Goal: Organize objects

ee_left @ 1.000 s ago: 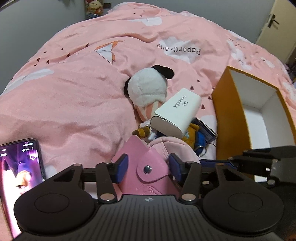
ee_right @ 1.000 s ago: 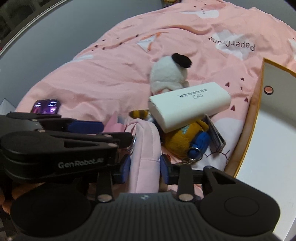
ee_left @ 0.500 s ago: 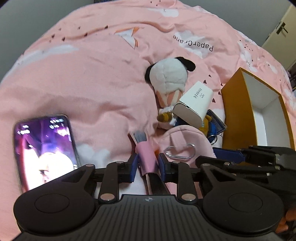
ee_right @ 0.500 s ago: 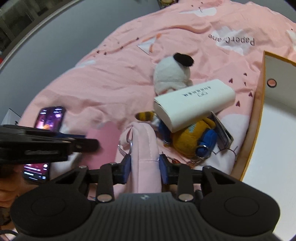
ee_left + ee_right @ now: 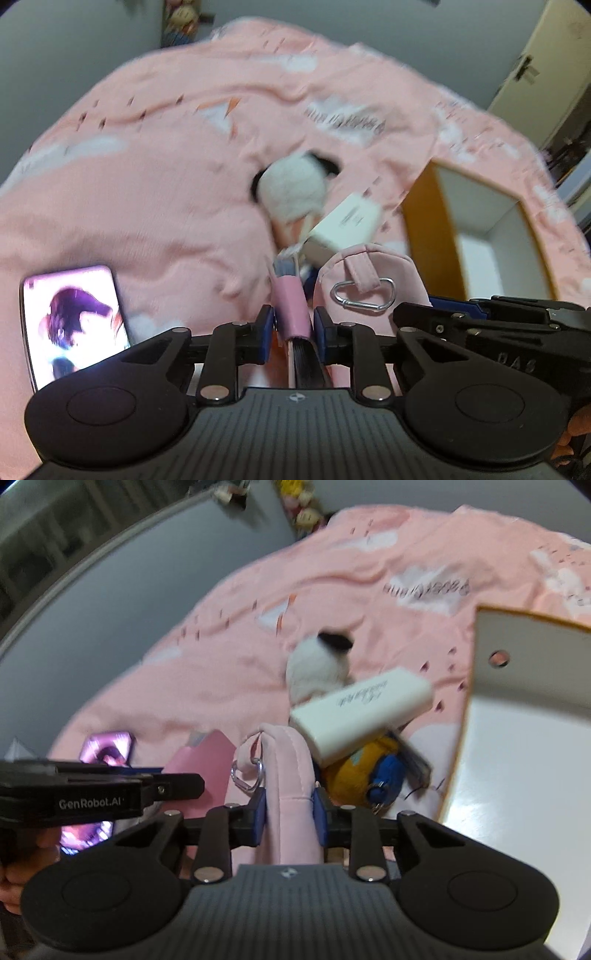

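Note:
My left gripper (image 5: 293, 328) is shut on a thin pink case (image 5: 291, 306) held edge-on, with a grey comb-like end sticking out ahead. My right gripper (image 5: 288, 808) is shut on a pink fabric pouch (image 5: 291, 775) with a silver carabiner (image 5: 364, 293) on its loop. The pouch shows just right of the case in the left wrist view (image 5: 369, 269). Beyond lie a white power bank (image 5: 360, 712), a white plush with a black ear (image 5: 317, 664) and a yellow-blue plush keychain (image 5: 369, 779).
An orange box with a white inside (image 5: 480, 229) stands open at the right on the pink bedspread (image 5: 147, 184). A lit phone (image 5: 72, 317) lies at the left. A door (image 5: 535, 74) is at the far right, a grey wall behind.
Both grippers have lifted and tilted up, so the view is blurred. The pink case and the pouch have risen with them and stay side by side.

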A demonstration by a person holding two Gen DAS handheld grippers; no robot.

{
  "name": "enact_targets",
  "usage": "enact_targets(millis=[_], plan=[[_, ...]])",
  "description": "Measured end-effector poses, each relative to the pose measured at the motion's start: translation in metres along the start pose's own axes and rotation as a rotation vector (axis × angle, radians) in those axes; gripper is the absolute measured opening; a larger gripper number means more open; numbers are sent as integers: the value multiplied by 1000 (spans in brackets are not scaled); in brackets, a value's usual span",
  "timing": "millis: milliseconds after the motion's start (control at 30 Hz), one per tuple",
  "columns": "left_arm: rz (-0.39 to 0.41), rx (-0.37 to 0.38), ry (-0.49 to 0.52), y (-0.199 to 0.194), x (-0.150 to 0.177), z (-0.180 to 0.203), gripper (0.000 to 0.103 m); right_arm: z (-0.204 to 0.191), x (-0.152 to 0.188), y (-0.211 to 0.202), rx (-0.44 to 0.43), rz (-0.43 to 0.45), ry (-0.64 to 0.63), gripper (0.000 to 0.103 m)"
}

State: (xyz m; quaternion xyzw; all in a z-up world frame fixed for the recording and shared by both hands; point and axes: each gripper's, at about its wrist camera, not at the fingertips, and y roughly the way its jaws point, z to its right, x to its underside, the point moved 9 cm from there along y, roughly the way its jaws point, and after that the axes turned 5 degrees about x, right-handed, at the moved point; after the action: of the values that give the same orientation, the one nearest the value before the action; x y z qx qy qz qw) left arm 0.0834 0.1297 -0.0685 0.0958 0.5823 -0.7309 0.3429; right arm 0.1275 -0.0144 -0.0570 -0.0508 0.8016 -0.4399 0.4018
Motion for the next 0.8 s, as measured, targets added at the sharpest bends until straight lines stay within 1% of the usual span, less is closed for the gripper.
enact_targets(millis=[100,167,233,300,400,500,600,667,700,800], plan=[[73,59,27,-16,-18,20,24,9,-14,-29,-1,75,42,28],[118,104,46,-24,-30,34,24,18,-23,-51,22,133,57,28],[153,150,66,-30,-43,50,24,31,-32,-75,64,196,76,28],[177,193,82,-34,-51,66,24,46,-37,-95,111,239,102,28],[195,269,101,-35,-62,91,24,75,-34,-118,208,266,135,28],[184,339,122,-27,-65,115,24,107,-20,-123,284,237,194,28],[149,403,123,-9,-60,133,24,136,0,-105,337,158,234,29],[104,445,98,7,-54,139,23,145,15,-83,333,88,257,28],[90,453,92,13,-52,141,23,150,21,-76,314,63,271,28],[74,444,100,28,-46,143,23,157,34,-50,262,-7,304,28]])
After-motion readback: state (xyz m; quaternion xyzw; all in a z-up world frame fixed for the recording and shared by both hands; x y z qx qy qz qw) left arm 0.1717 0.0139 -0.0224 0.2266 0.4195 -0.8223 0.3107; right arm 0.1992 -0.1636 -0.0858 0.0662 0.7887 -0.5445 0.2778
